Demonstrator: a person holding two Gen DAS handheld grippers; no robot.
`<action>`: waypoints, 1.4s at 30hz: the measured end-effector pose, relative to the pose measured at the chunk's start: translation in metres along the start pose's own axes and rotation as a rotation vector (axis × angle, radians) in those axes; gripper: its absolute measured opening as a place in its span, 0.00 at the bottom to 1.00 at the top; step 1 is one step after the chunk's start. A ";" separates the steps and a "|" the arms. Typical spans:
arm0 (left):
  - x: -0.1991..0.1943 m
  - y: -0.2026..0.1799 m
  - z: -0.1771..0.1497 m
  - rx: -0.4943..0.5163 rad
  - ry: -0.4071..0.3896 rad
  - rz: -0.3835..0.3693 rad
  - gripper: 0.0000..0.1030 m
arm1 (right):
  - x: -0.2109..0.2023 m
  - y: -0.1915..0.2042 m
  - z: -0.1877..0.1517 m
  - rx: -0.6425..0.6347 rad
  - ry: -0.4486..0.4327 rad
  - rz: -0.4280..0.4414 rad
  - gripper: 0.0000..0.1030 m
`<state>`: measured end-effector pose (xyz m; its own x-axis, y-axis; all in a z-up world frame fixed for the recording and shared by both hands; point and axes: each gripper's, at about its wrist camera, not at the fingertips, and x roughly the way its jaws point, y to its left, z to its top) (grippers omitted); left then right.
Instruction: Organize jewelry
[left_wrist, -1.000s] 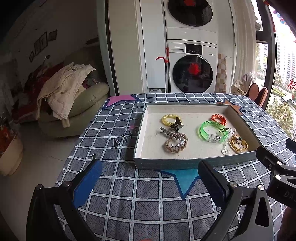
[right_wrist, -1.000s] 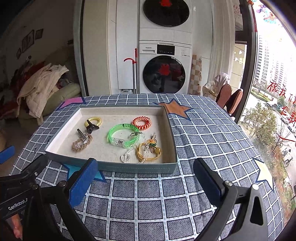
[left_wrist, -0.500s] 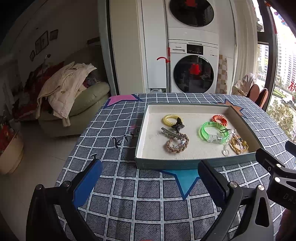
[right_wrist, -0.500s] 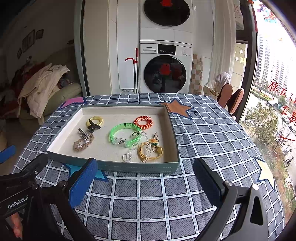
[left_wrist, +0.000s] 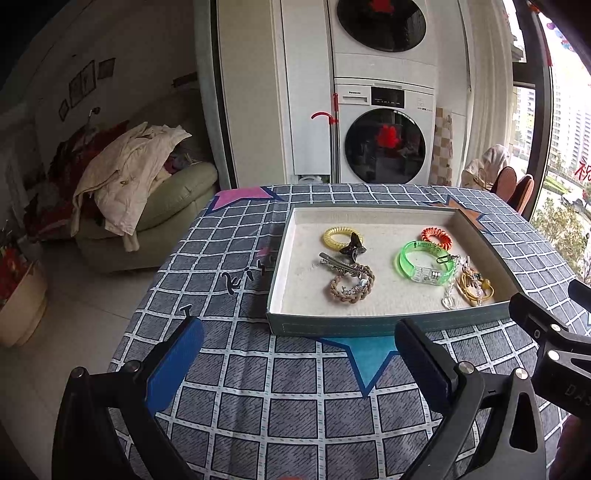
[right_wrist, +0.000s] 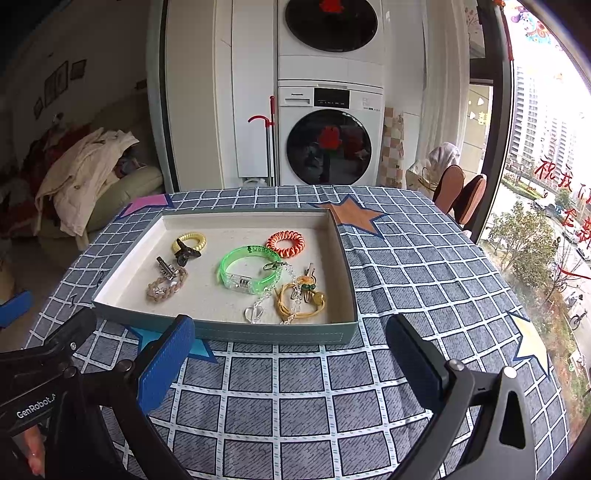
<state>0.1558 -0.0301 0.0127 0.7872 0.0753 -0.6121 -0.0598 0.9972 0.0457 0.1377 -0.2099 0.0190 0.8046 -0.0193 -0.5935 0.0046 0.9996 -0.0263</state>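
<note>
Jewelry tray (right_wrist: 229, 332) on checked tablecloth (right_wrist: 295, 406), green bracelet (right_wrist: 249, 271) inside, left tongs (left_wrist: 295, 369) and right tongs (right_wrist: 291, 363) — both spread wide, empty.

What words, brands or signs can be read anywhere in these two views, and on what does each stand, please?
"GenRobot.A", cut off at the edge: on the left gripper body in the right wrist view.
"DAS", cut off: on the right gripper body in the left wrist view.
Brand on the washing machine panel: too small to read surely.
Red characters on the window: too blurred.
Print on the green bracelet: too small.
</note>
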 end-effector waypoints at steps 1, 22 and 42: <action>0.000 0.000 0.000 -0.001 0.000 0.000 1.00 | 0.000 0.000 0.000 0.001 0.001 0.001 1.00; 0.000 0.000 0.000 -0.009 0.006 -0.006 1.00 | -0.001 -0.001 -0.001 0.007 0.000 0.002 1.00; 0.001 0.000 -0.001 -0.014 0.011 -0.008 1.00 | -0.002 0.001 -0.001 0.005 0.001 0.002 1.00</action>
<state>0.1559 -0.0302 0.0117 0.7810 0.0668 -0.6210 -0.0621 0.9976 0.0292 0.1358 -0.2088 0.0196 0.8040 -0.0171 -0.5944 0.0057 0.9998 -0.0210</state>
